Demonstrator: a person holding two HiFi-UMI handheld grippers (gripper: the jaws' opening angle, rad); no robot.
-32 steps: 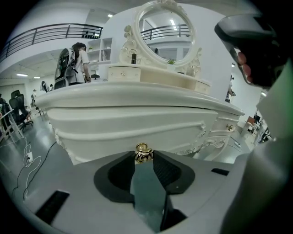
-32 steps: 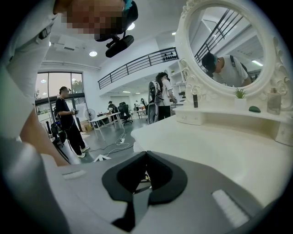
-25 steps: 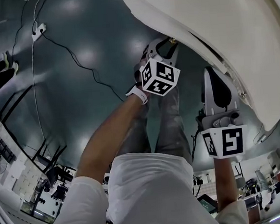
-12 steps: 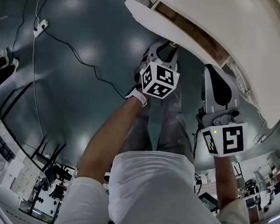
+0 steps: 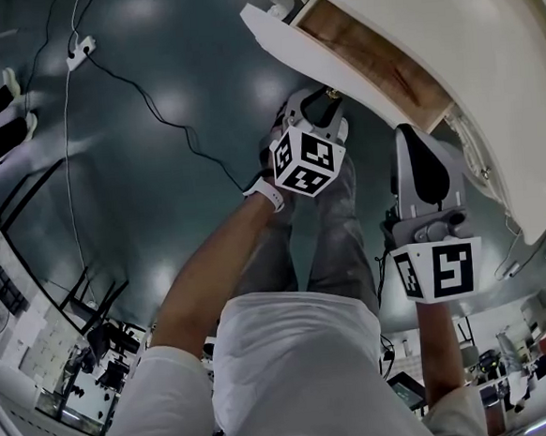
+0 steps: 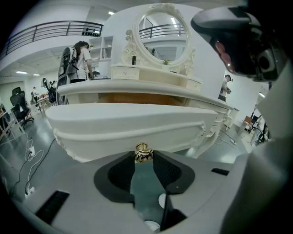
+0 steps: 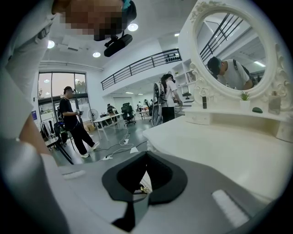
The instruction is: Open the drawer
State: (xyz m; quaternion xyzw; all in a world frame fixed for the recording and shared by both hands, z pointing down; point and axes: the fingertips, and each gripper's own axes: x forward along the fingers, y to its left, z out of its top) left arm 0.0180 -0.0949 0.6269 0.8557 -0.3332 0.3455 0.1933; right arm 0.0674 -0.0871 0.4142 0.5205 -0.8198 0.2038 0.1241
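Left tongs (image 6: pixel 143 159) clamp knob (image 6: pixel 143 152) on drawer (image 6: pixel 128 125) front

Glossy floor (image 5: pixel 110 178) (railed mezzanine (image 7: pixel 137 67) above).

The drawer (image 5: pixel 363 50) juts out from under the worktop (image 5: pixel 487 73), its knob (image 6: pixel 143 152) between my left tongs (image 6: pixel 143 156). My right tongs (image 7: pixel 146 157) hang to their right, beside the worktop's edge. The mirror (image 7: pixel 238 50) stands at the worktop's back.

The head view was dim and murky, with soft pools of lamp glare on the floor (image 5: pixel 166 108) at upper left. Both gripper views were bright, evenly lit, fisheye-bent, with black corners.
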